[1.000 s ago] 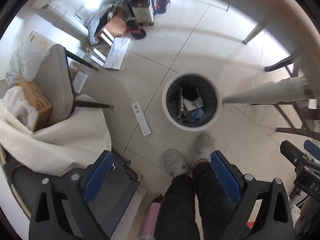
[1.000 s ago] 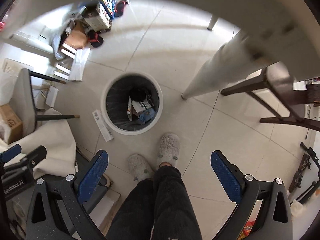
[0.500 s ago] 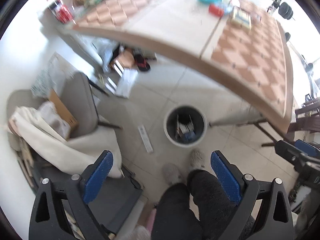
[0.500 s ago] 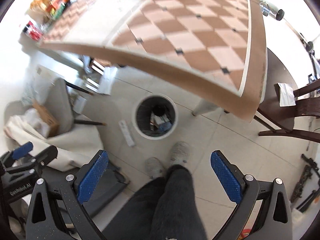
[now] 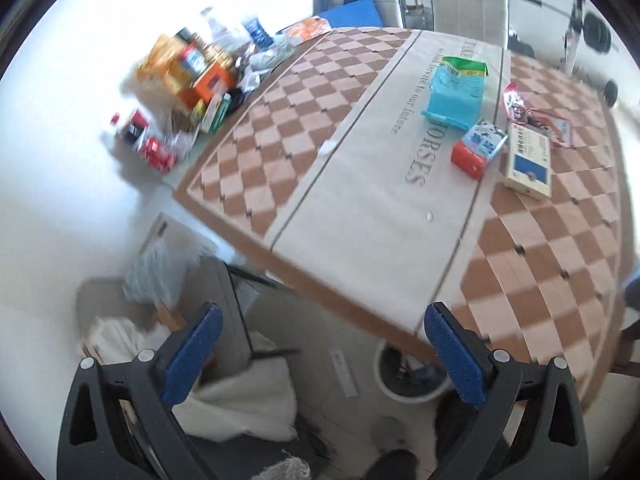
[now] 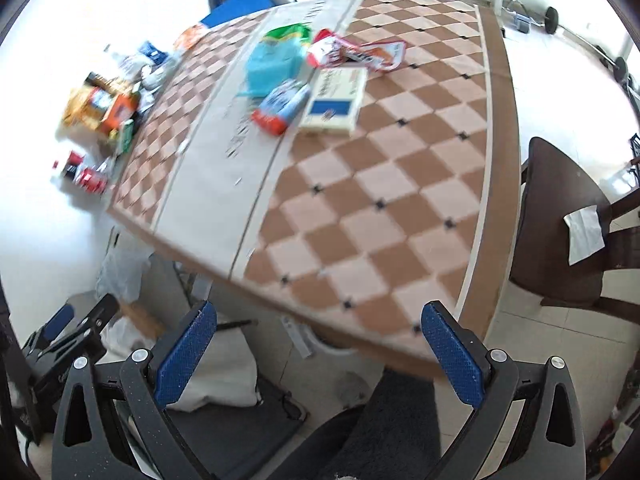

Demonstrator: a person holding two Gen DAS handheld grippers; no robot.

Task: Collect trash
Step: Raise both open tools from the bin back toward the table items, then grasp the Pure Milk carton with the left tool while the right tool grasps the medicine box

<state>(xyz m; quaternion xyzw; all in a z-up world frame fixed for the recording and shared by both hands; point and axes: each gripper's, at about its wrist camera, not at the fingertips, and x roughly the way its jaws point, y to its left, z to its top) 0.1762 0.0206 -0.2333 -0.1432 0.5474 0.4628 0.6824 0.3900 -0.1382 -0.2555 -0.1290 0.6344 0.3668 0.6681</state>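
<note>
Grippers: left gripper [image 5: 320, 354] and right gripper [image 6: 318, 354] both have their blue-padded jaws spread wide with nothing between them; each is held above the near edge of the table, looking across it.
Table: checkered tablecloth [image 5: 540, 264] in brown and pale squares, with a plain cream band down the middle printed with grey lettering.
Trash on the table: teal bag with a green top [image 5: 458, 90] lies on the cream band; just beside it, nearer the camera, a small red and blue carton [image 5: 478, 146]; next to that a flat cream box with a blue panel [image 5: 528, 160]; behind the box a red and white wrapper [image 5: 536, 118]. The right wrist view shows the same four close together: bag [image 6: 276, 58], carton [image 6: 282, 108], box [image 6: 334, 100], wrapper [image 6: 360, 52].
Far left corner: blurred heap of packets and cans [image 5: 188, 76], with an orange box among them, well apart from the four items.
Bin: white trash bin [image 5: 412, 374] stands on the floor under the table's near edge, partly hidden by it, with dark contents inside.
Floor: narrow white strip of packaging [image 5: 344, 372] lies just left of the bin.
Seats: grey chair draped in a white cloth [image 5: 240, 392] on the left; dark wooden chair [image 6: 560, 220] on the right with a white paper [image 6: 585, 232] on its seat.
Person: dark trouser leg [image 6: 384, 428] shows between the right gripper's fingers.
</note>
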